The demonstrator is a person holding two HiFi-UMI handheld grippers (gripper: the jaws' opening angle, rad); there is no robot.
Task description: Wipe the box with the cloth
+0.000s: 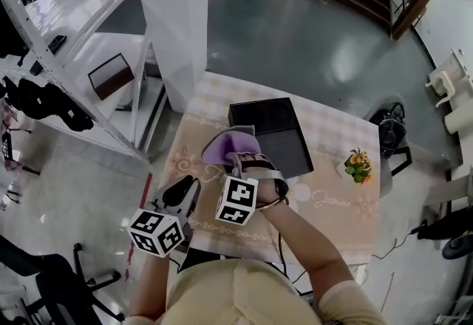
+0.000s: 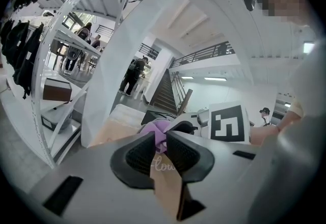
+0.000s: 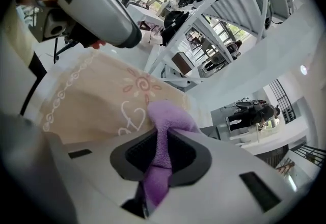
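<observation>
Two grippers sit low centre in head view, just above the person's torso. L gripper (image 1: pixel 191 185), lower left, hangs over the beige tablecloth (image 1: pixel 325 202); jaws a narrow gap apart, nothing btwn them, only tablecloth showing thru the gap. R gripper (image 1: pixel 238 162) is just right of it, jaws clamped on the purple cloth (image 1: pixel 225 145), which bunches out past the tips. That cloth is at the left edge of the black box (image 1: pixel 277 131), frame centre; contact w/ the box unclear. Box lies flat on the tablecloth. Small plant (image 1: pixel 358 165) right of it, apart. White pillar (image 1: pixel 177 13) beyond, upper left
</observation>
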